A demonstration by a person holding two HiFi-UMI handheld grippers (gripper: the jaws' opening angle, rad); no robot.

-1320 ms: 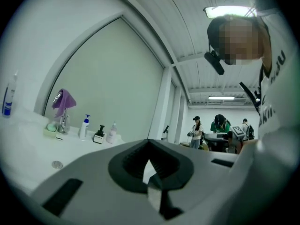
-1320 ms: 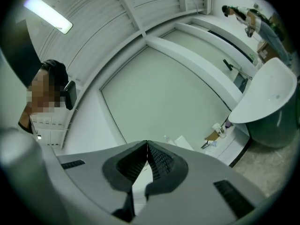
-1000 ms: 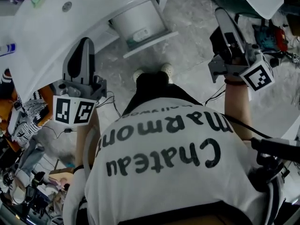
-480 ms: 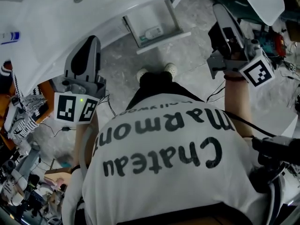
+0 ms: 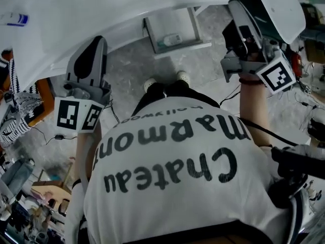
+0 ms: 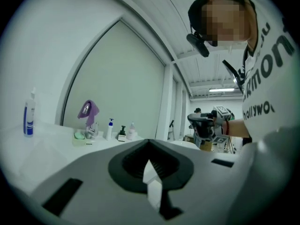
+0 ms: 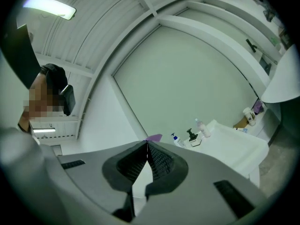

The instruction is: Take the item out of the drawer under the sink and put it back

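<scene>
Under the white sink counter (image 5: 127, 9) a white drawer (image 5: 195, 32) stands pulled out. A small pale bottle (image 5: 172, 38) lies inside it. My left gripper (image 5: 96, 42) is held up at the left, in front of the counter's edge, shut with nothing in it. At the upper right my right gripper (image 5: 236, 6) is raised, also shut and holding nothing. Neither touches the drawer. In the left gripper view the jaws meet at the tips (image 6: 149, 142). The right gripper view shows the same (image 7: 147, 142).
A blue bottle (image 6: 29, 118), a purple cloth on the tap (image 6: 88, 110) and pump bottles (image 6: 110, 128) stand on the counter. The person's feet (image 5: 165, 80) are on the grey floor before the drawer. Clutter lies at the lower left (image 5: 20, 202), cables at the right (image 5: 304, 105).
The head view has swung, so the sink and open drawer drift right in the picture. Both grippers stay raised and shut, about where they were.
</scene>
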